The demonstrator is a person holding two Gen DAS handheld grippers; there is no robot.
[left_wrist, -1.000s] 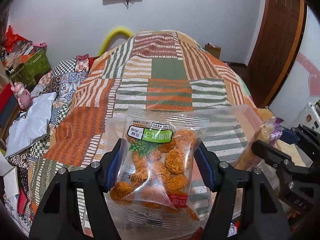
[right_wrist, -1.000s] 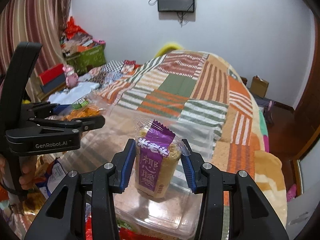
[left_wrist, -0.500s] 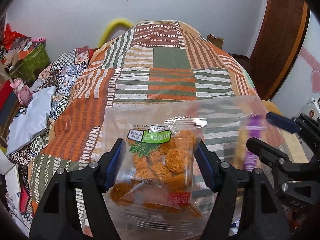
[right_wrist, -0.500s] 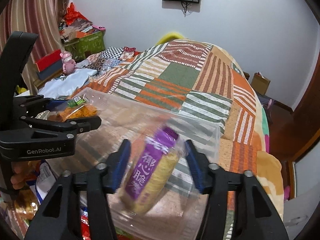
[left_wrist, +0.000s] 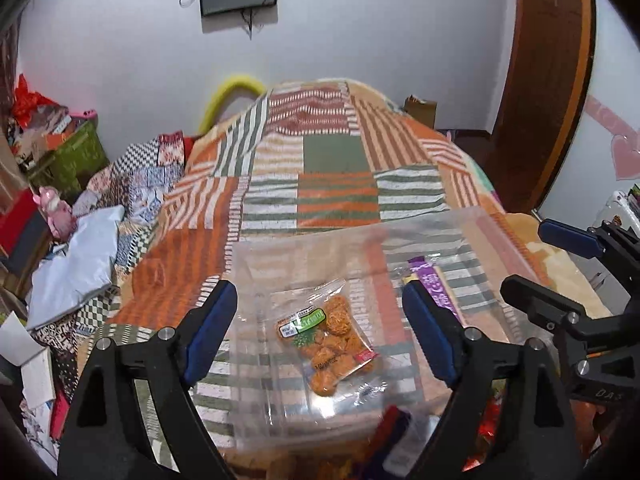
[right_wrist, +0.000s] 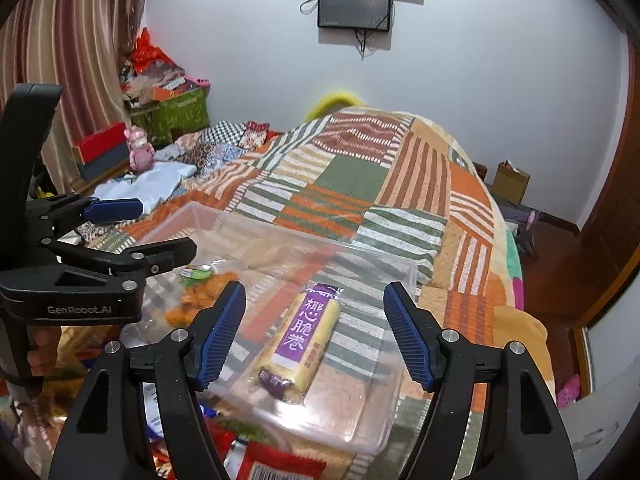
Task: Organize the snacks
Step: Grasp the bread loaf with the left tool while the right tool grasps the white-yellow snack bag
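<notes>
Two packs sit in the clear bin [right_wrist: 360,248] on the quilt: orange snack bag [left_wrist: 330,344] left, purple roll pack [right_wrist: 298,342] right. Left gripper [left_wrist: 320,328] & right gripper [right_wrist: 314,334] both spread wide, empty, above. Drop step looks done; next: fetch from the loose pile [right_wrist: 256,460] nearside.

one clear plastic bin [right_wrist: 400,276] was counted, with two snack packs in it: one bag of orange fried balls [left_wrist: 328,340] and one purple-labelled yellow roll [right_wrist: 298,340]. two grippers were counted, left [left_wrist: 320,328] and right [right_wrist: 314,332]. one patchwork blanket [left_wrist: 336,184], one wall screen [right_wrist: 354,6] and one pink figurine [right_wrist: 140,154] were noted.
</notes>
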